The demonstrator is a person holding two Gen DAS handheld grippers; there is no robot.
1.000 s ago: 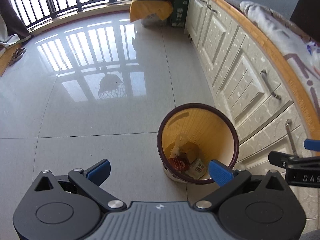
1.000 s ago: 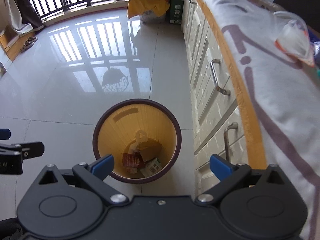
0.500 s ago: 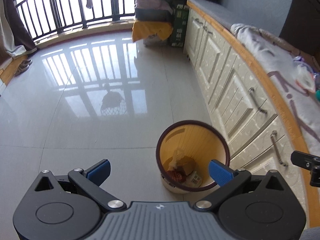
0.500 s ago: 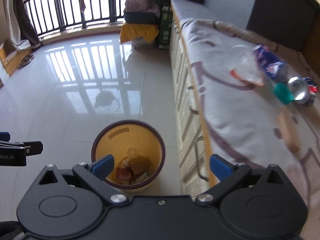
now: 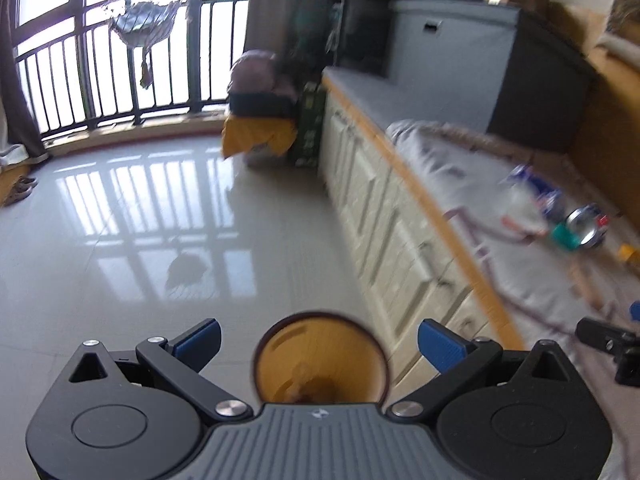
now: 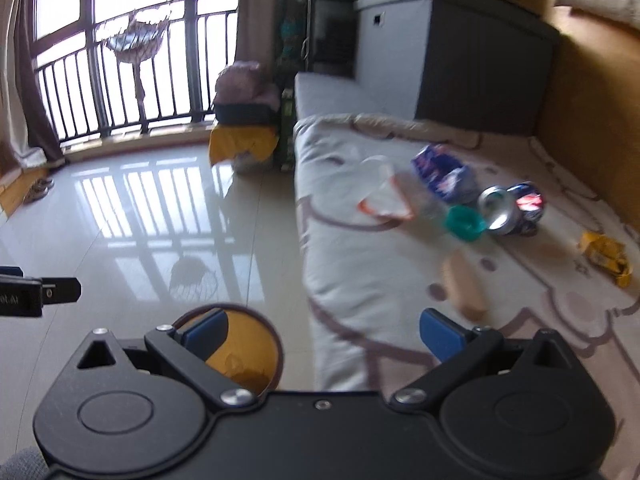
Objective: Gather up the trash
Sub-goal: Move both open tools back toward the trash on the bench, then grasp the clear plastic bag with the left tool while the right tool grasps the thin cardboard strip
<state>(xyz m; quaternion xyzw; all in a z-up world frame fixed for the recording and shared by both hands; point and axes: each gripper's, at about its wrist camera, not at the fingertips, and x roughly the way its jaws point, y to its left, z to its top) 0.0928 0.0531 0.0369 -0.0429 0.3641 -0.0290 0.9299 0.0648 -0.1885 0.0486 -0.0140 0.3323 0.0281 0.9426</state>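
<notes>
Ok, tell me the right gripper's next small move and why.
Probably reach the right gripper forward toward the clear plastic wrapper, the nearest trash on the blanket. Both grippers are open and empty, the left gripper hovers over the wastebasket, and the crushed can lies farther back.

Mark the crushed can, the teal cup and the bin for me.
crushed can [image 6: 510, 210], right wrist view, on its silver end.
teal cup [image 6: 465, 222], right wrist view, on its rim.
bin [image 5: 320, 354], left wrist view, on its yellow inner wall.
</notes>
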